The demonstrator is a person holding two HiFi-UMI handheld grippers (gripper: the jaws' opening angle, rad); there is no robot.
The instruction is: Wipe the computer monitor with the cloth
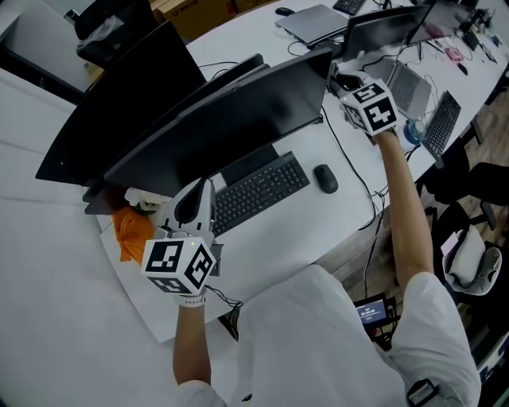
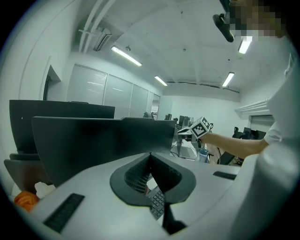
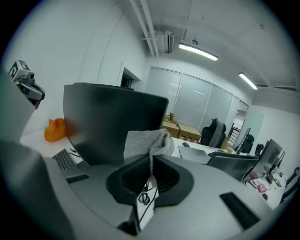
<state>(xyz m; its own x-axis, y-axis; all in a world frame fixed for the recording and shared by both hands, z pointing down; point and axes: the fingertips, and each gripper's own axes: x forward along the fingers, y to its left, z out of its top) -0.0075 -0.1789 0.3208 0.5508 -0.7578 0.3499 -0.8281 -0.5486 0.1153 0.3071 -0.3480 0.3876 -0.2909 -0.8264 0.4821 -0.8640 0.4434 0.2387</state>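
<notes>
The computer monitor [image 1: 231,119] stood dark on the white desk [image 1: 294,230], its screen facing me, with a black keyboard [image 1: 258,191] and a mouse [image 1: 325,178] in front of it. A second monitor [image 1: 119,95] stood close behind it, to the left.

My right gripper [image 1: 340,79] was reached far out to the monitor's upper right corner. In the right gripper view its jaws were clamped on a grey cloth [image 3: 143,143], which bunched up above the tips, right at the screen's right edge [image 3: 108,122]. I couldn't tell whether the cloth was actually pressing on the glass.

My left gripper [image 1: 195,199] hung low near the front left of the desk, just beside the keyboard's left end, pointing toward the monitor's lower left. In the left gripper view its jaws [image 2: 151,159] met at the tips with nothing between them, and the dark screen filled the left half of the view.

An orange bundle [image 1: 131,234] lay on the desk just left of that gripper, below the monitor's left corner. A closed laptop [image 1: 314,22] sat well behind, at the far side of the desk.
</notes>
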